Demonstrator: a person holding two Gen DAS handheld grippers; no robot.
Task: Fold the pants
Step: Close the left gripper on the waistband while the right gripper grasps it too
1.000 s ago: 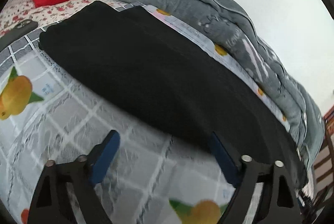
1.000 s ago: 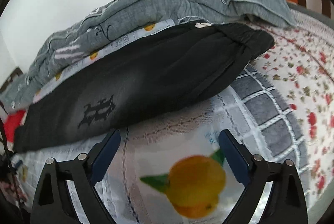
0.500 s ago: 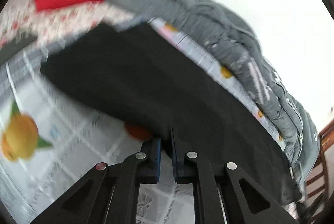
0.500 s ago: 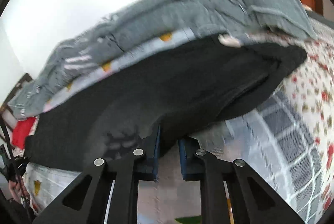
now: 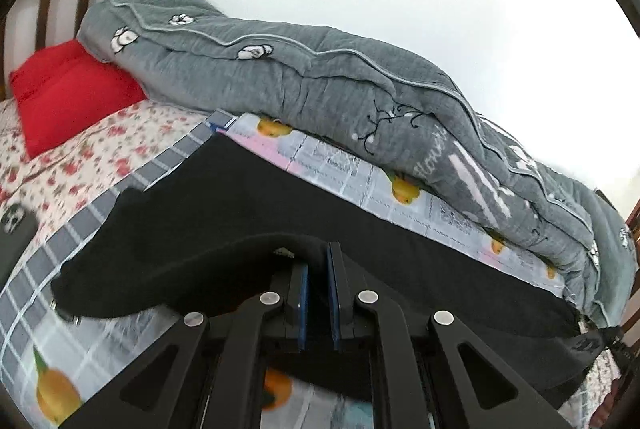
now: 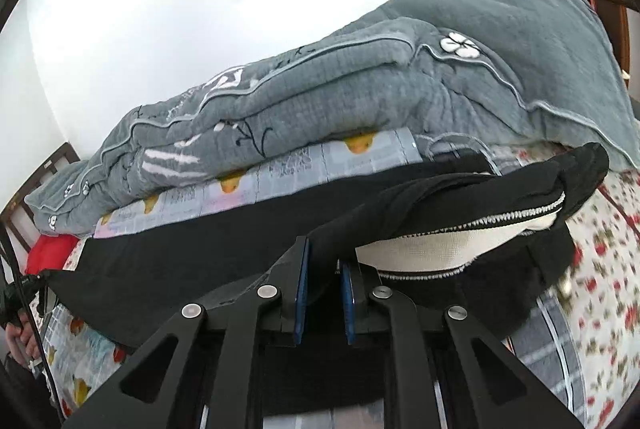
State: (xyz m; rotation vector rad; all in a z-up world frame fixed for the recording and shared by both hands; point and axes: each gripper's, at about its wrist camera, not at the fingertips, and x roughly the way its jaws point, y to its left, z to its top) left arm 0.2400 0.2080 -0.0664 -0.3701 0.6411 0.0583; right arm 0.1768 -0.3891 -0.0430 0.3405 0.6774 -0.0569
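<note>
1. Clamping on black cloth, the left gripper (image 5: 318,271) is pinching the near edge of the pants (image 5: 248,213) between its two blue-padded fingers (image 5: 303,303), which are standing almost together with only the fabric between them.
2. Gripping the same garment in the right wrist view, the right gripper (image 6: 325,269) is pressing its two fingers (image 6: 301,293) on a bunch of black cloth beside the waistband, where a white lining (image 6: 448,241) with a zipper is showing.
3. Lying across the bed, the pants are resting on an orange-printed sheet (image 5: 100,341), with the pinched edges raised off it and the far edge still down near the quilt.
4. Counting what is showing: one pair of pants, two grippers with two fingers each, one gray quilt (image 5: 320,89) along the far side, one red pillow (image 5: 68,93) at the far left, one dark phone (image 5: 14,233) at the left edge, and several printed oranges on the sheet.
5. Comparing with a second ago, both pairs of fingers were standing wide apart over the sheet with nothing held; they are now closed on the fabric, and the near edge, then flat, is hanging lifted.
</note>
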